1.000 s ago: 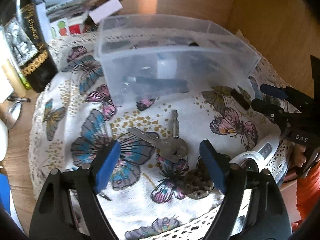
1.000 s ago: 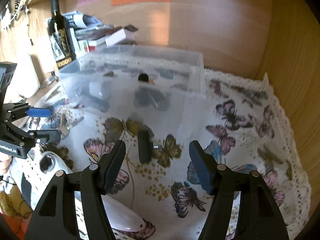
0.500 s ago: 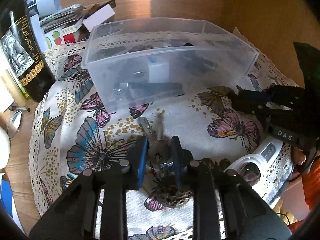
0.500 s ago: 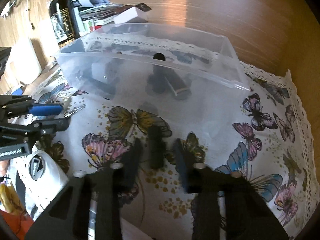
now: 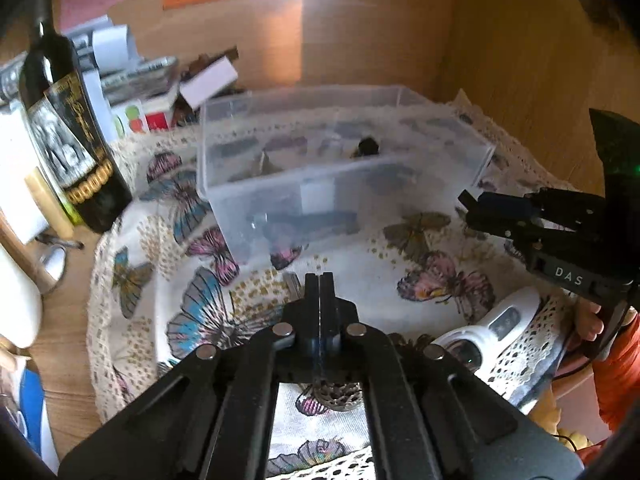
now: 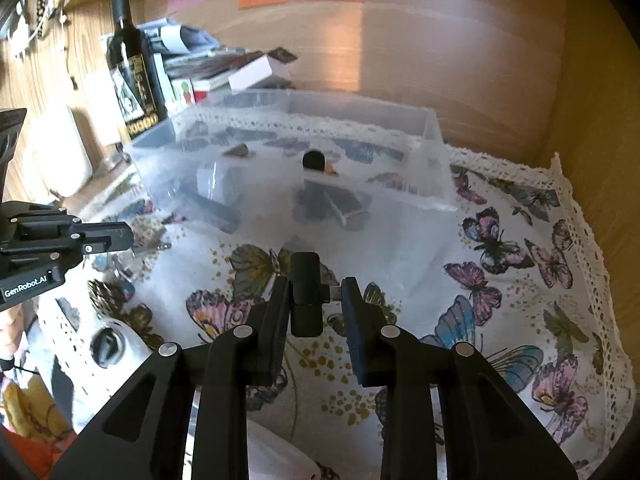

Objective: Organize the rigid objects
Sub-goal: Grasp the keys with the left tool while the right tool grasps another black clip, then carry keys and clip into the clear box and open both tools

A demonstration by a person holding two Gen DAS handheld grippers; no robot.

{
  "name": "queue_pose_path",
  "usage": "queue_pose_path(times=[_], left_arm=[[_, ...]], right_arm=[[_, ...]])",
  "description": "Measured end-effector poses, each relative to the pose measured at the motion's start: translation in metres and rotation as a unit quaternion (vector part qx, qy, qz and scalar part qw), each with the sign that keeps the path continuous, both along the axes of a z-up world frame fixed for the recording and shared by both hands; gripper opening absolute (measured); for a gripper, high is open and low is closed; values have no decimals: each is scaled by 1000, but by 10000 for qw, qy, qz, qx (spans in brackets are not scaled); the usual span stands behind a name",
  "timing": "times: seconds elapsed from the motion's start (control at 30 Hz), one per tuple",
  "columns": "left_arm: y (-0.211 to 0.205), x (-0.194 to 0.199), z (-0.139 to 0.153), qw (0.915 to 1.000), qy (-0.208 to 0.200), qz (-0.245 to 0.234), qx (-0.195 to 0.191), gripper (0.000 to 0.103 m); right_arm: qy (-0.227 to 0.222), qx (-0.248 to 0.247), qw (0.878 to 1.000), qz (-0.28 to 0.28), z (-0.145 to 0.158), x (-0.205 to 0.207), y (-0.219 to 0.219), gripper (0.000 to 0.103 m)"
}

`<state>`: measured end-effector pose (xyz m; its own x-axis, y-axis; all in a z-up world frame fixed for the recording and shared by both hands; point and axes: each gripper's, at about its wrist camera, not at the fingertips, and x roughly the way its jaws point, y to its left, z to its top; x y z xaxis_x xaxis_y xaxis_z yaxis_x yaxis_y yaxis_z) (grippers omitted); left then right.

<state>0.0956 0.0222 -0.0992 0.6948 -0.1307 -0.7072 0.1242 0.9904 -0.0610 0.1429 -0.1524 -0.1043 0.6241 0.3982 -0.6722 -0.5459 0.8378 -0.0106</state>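
A clear plastic bin (image 5: 344, 184) (image 6: 436, 160) holding several small dark items stands on a butterfly-print cloth (image 5: 420, 292) (image 6: 500, 280). My left gripper (image 5: 320, 284) is shut on a set of keys; a key tip (image 5: 291, 282) shows beside the fingers and a filigree keyring charm (image 5: 338, 398) hangs below. It also shows in the right wrist view (image 6: 120, 236), keys (image 6: 154, 240) dangling. My right gripper (image 6: 314, 300) is shut on a small black adapter with a plug (image 6: 305, 288), held above the cloth. It also shows in the left wrist view (image 5: 468, 208).
A dark wine bottle (image 5: 68, 140) (image 6: 132, 80), stacked books and boxes (image 5: 160, 92) stand behind and left of the bin. A white handheld device (image 5: 492, 328) (image 6: 108, 344) lies at the cloth's near edge. Wooden walls close the back and right.
Both grippers went from open to shut: the left closed on the keys, the right on the black adapter. Both have since lifted off the cloth with their objects.
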Motion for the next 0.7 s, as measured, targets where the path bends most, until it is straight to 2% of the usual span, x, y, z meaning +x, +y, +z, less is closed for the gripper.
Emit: queue_pose_path(times=[0.13, 0.17, 0.2, 0.23, 0.27, 0.3, 0.43, 0.47, 0.53, 0.7], left_arm=[[2, -3, 7, 10000, -70, -14, 60, 1], [3, -2, 5, 10000, -14, 7, 77, 7], [2, 1, 1, 9999, 101, 13, 100, 19], [1, 4, -3, 9997, 214, 1, 100, 26], [1, 5, -9, 9994, 329, -5, 93, 40], [0, 7, -16, 9990, 432, -8, 92, 50], [-6, 16, -39, 9965, 809, -88, 172, 51], [-7, 16, -40, 9971, 721, -89, 216, 49], [-9, 16, -38, 9970, 717, -142, 246, 29], [-6, 12, -36, 9976, 660, -61, 221, 24]], right_arm=[[-124, 73, 9999, 4, 8, -5, 0, 24], [-138, 79, 9999, 14, 10, -6, 1, 24], [-142, 91, 9999, 21, 11, -6, 1, 24], [-144, 110, 9998, 34, 12, -7, 1, 24], [-143, 117, 9998, 41, 12, -8, 2, 24], [-139, 119, 9998, 47, 12, -9, 2, 24], [-88, 117, 9999, 58, 9, -9, 3, 24], [-68, 113, 9999, 70, 9, -9, 2, 24], [-49, 102, 9999, 76, 7, -8, 3, 24], [-51, 144, 9998, 88, 8, -9, 4, 24]])
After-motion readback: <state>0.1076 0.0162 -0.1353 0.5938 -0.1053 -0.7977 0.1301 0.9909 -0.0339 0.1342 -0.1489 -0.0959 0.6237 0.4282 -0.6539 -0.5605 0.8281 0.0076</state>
